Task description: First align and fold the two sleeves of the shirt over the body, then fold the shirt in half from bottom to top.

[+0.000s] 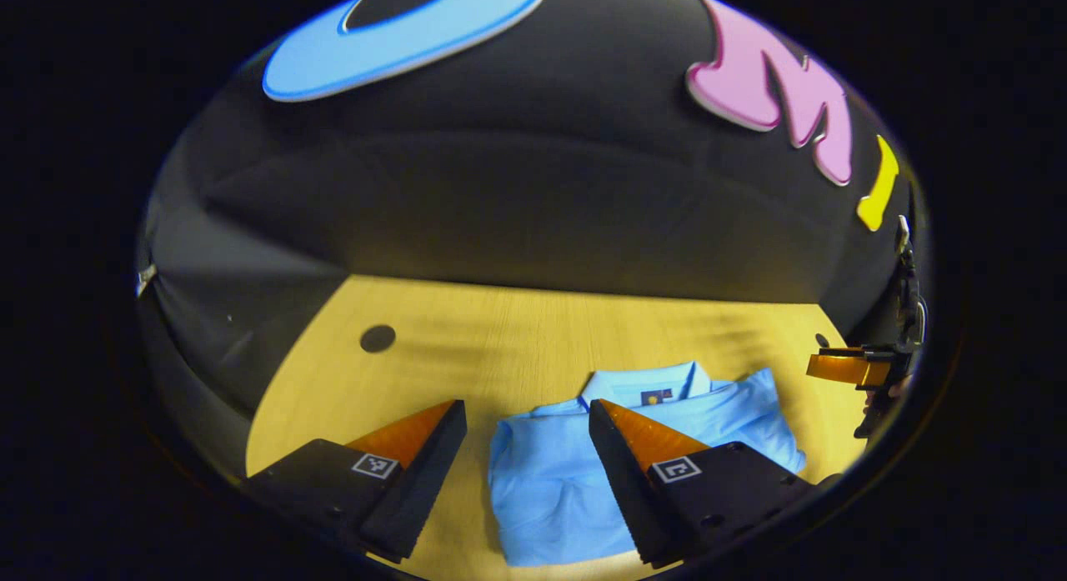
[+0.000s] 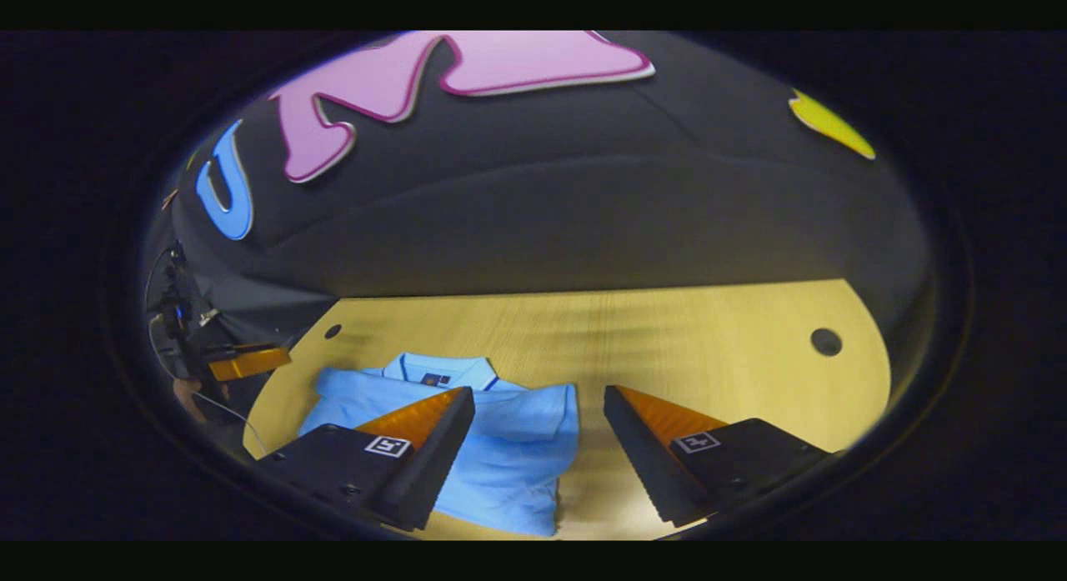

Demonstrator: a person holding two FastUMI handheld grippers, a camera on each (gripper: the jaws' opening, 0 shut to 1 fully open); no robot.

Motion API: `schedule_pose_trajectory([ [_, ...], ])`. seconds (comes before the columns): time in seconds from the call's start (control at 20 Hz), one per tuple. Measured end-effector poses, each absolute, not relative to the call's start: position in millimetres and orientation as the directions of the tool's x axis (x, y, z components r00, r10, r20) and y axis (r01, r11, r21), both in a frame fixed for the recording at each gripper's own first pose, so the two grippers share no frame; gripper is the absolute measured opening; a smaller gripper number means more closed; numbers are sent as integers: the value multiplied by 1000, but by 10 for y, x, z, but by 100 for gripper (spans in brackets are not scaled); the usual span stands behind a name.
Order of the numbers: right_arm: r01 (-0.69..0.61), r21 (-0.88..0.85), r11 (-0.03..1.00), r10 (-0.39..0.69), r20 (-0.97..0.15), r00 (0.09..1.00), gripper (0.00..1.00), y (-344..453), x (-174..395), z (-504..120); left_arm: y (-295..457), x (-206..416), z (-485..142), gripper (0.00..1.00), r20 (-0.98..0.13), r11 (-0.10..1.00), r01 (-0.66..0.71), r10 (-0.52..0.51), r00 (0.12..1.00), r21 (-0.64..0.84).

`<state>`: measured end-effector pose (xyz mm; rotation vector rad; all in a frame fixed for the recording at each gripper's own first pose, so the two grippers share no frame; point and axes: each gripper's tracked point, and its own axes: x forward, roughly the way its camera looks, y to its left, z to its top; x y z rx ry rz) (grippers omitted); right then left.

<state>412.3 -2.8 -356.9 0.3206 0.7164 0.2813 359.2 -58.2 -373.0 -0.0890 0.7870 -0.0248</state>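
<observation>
The left gripper [image 1: 527,431] is hovering above the near part of the wooden table [image 1: 517,331], its two fingers spread wide apart with nothing between them but air. It is tilting gently downward, so the tabletop and the dark cloth wall behind it are both showing ahead. The right gripper [image 2: 539,416] is hanging in much the same pose, its fingers also standing well apart and gripping nothing.

The light blue shirt [image 1: 575,473] is lying flat on the table as a compact bundle, collar [image 1: 646,383] at the far end and the body running toward the near edge. In the left gripper view it is sitting below and between the fingers, reaching under the right-hand finger. In the right gripper view the shirt [image 2: 517,456] is lying toward the left, partly hidden behind the left-hand finger, with its right edge ending in the gap between the fingers (whether either gripper is touching the cloth cannot be told).

The left gripper view is catching the right gripper far off at the right edge, beside the table. The right gripper view is showing the left gripper at its left edge, with part of a hand [image 2: 187,395] below it. A round dark hole [image 2: 826,342] in the tabletop is showing on the right of the right gripper view.
</observation>
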Motion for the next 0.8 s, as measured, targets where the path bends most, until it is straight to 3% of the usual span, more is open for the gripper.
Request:
schedule_pose_trajectory([
  [0.35, -144, 214, 966, 220, -394, 892, 98, -231, 3335, -2009, -684, 2510, -2336, 95, -511, 994, 38, -85, 856, -102],
  [0.8, -117, 120, 986, 138, -187, 973, 98, 390, 1087, -606, -651, 484, -1102, 97, -317, 994, 44, -73, 946, -100],
])
